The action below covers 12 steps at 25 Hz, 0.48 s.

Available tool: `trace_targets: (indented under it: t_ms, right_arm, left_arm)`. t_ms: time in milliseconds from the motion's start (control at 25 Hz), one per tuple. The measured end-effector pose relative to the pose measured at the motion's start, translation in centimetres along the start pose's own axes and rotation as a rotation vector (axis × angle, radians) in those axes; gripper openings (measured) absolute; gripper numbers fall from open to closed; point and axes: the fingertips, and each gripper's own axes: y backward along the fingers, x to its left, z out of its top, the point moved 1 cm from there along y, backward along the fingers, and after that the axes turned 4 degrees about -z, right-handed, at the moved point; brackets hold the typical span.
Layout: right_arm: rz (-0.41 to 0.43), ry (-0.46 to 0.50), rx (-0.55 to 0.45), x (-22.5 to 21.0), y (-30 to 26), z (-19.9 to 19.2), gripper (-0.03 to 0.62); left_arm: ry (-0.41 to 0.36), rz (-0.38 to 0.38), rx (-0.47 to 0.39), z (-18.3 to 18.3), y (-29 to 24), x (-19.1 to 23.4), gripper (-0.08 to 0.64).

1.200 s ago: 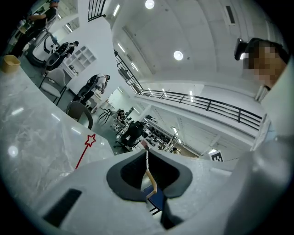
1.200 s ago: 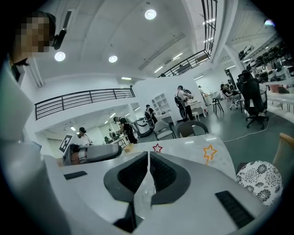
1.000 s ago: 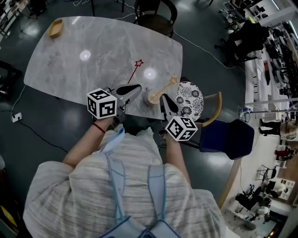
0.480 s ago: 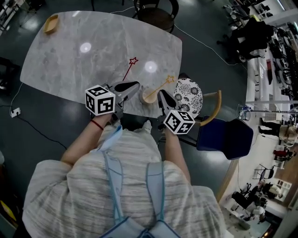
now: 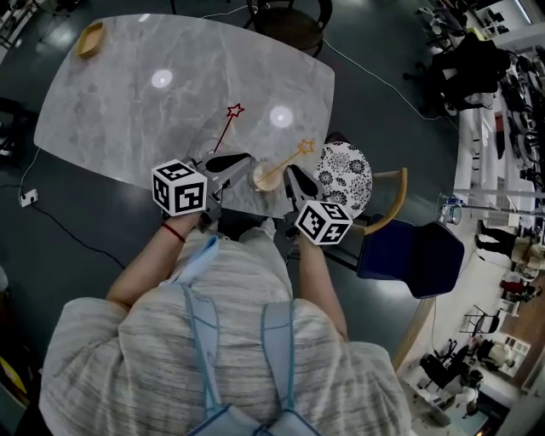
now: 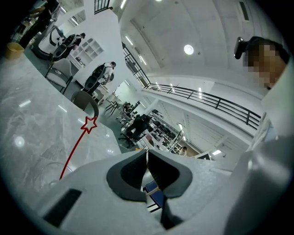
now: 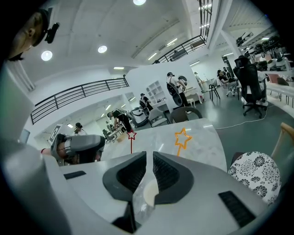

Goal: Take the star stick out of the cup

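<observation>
A small pale cup [image 5: 263, 177] stands near the table's near edge, and an orange star stick [image 5: 289, 159] leans out of it to the right. A red star stick [image 5: 226, 127] lies flat on the marble beyond it. My left gripper [image 5: 241, 159] is just left of the cup, shut and empty, with the red star stick [image 6: 76, 146] ahead of it. My right gripper [image 5: 294, 174] sits just right of the cup, shut on nothing. Past its jaws [image 7: 149, 157] I see the cup [image 7: 149, 194], the orange star [image 7: 183, 137] and the red star [image 7: 132, 136].
A wooden bowl [image 5: 89, 39] sits at the marble table's [image 5: 128, 111] far left corner. A chair with a patterned cushion [image 5: 347, 174] stands at the table's right end and a blue chair [image 5: 410, 255] beside it. A dark chair [image 5: 289, 15] stands at the far side.
Both grippers have sunk a little toward the table's near edge, and the left one has come closer to the cup. Both stay shut, and the sticks have not moved.
</observation>
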Motion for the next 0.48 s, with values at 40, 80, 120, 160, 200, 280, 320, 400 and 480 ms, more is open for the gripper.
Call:
trace_targets:
  t_ms: [40, 80, 120, 160, 200, 280, 320, 400, 480]
  right_arm:
    - [0.000, -0.003, 0.004, -0.3, -0.1, -0.2, 0.011]
    - [0.002, -0.005, 0.009, -0.5, -0.3, -0.3, 0.011]
    - [0.003, -0.006, 0.016, -0.6, -0.4, -0.5, 0.011]
    - [0.005, -0.006, 0.024, -0.8, -0.6, -0.6, 0.012]
    - [0.004, -0.006, 0.032, -1.0, -0.7, -0.8, 0.012]
    - [0.001, -0.008, 0.046, -1.6, -1.2, -1.2, 0.012]
    - [-0.001, -0.011, 0.052, -1.9, -1.4, -1.4, 0.012]
    - [-0.003, -0.017, 0.062, -2.4, -1.9, -1.8, 0.014]
    - [-0.001, -0.029, 0.075, -2.8, -2.3, -2.2, 0.038]
  left_arm:
    - [0.002, 0.001, 0.006, -0.3, -0.1, 0.1, 0.023]
    - [0.005, 0.003, 0.011, -0.5, -0.3, 0.1, 0.023]
    - [0.009, 0.004, 0.016, -0.7, -0.3, 0.1, 0.023]
    - [0.012, 0.005, 0.020, -0.8, -0.4, 0.0, 0.023]
    - [0.016, 0.007, 0.024, -1.0, -0.5, 0.1, 0.023]
    - [0.019, 0.010, 0.032, -1.3, -0.7, 0.2, 0.023]
    - [0.021, 0.011, 0.036, -1.4, -0.8, 0.3, 0.023]
    - [0.025, 0.014, 0.043, -1.6, -1.0, 0.6, 0.023]
    - [0.028, 0.017, 0.050, -1.8, -1.0, 0.7, 0.023]
